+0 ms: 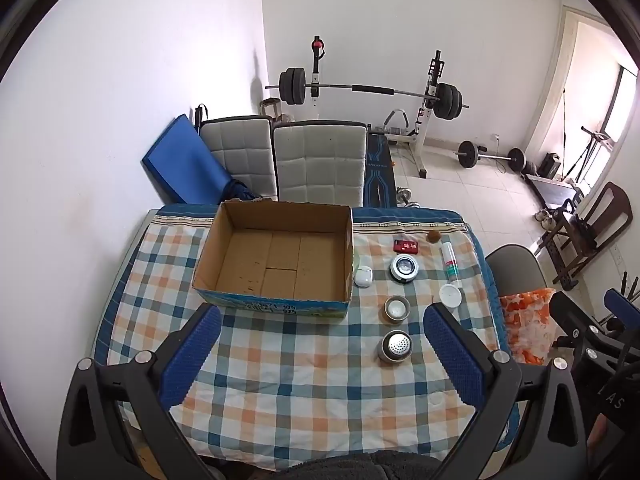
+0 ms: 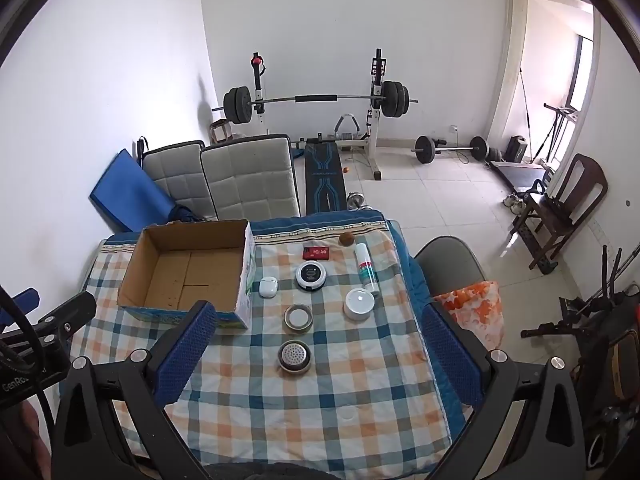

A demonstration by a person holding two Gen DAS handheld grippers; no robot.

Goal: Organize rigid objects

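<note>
— Grippers first: how do they stand?

— Left gripper (image 1: 320, 352) hangs over the near part of the checked tablecloth (image 1: 280, 380), blue-padded fingers (image 1: 192, 356) spread wide with nothing between them. Right gripper (image 2: 316, 352) is the same: fingers (image 2: 452, 356) far apart, holding nothing, raised above the cloth.

— And the cardboard box (image 1: 276, 304)?

— It sits on the far left part of the table, top open, nothing inside that I can see. Its printed side wall (image 2: 246, 288) faces the small items.

— Which items?

— Just beside that wall lies a white earbud case (image 2: 268, 287). Right of it is a round black-and-white device (image 2: 311, 275), and beyond that, toward the far edge, a red flat box (image 2: 317, 253) and a small brown ball (image 2: 346, 239). A white spray bottle (image 2: 367, 268) with a green-and-red label lies on its side near the right edge, its near end just beside a white round lid (image 2: 359, 303). Nearer the grippers are a metal ring lid (image 2: 298, 318) and, closer still, a perforated metal strainer cap (image 2: 295, 356).

— Are any touching?

— The two metal pieces are apart; whether bottle and white lid touch, I cannot tell.
</note>
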